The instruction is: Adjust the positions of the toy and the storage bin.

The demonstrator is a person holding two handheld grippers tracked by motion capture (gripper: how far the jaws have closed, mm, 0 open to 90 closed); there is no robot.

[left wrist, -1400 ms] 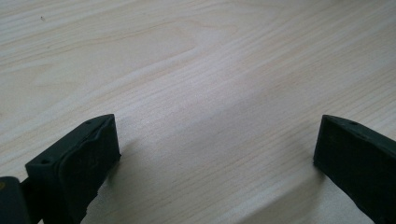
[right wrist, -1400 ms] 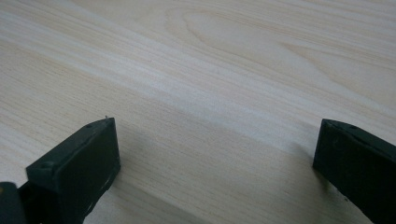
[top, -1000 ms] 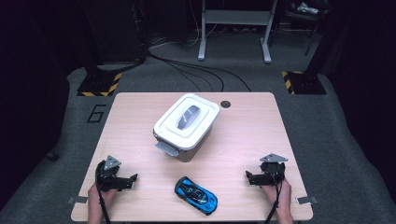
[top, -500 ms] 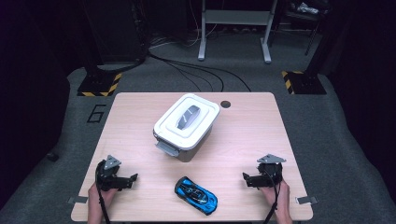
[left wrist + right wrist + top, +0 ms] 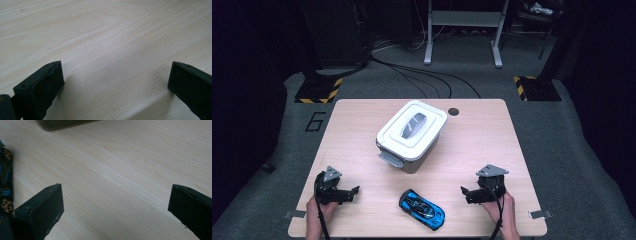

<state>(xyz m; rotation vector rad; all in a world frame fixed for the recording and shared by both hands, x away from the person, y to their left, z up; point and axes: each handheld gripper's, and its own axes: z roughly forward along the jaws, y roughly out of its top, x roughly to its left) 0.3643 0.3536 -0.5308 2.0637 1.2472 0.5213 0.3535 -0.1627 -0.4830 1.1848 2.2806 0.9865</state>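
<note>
The blue car (image 5: 422, 209) lies on the counter (image 5: 492, 145) at its near edge, nose toward the near right. The left hand-held gripper (image 5: 354, 192) rests on the counter well to the car's left, jaws spread wide with bare wood between them. The right hand-held gripper (image 5: 465, 193) sits just right of the car, pointing toward it, jaws likewise wide apart and holding nothing; in the right gripper view the car's (image 5: 5, 182) wheels show beside one jaw. Beyond the car, mid-counter, stands the box (image 5: 411, 136), white lid on, with a grey handle on top.
</note>
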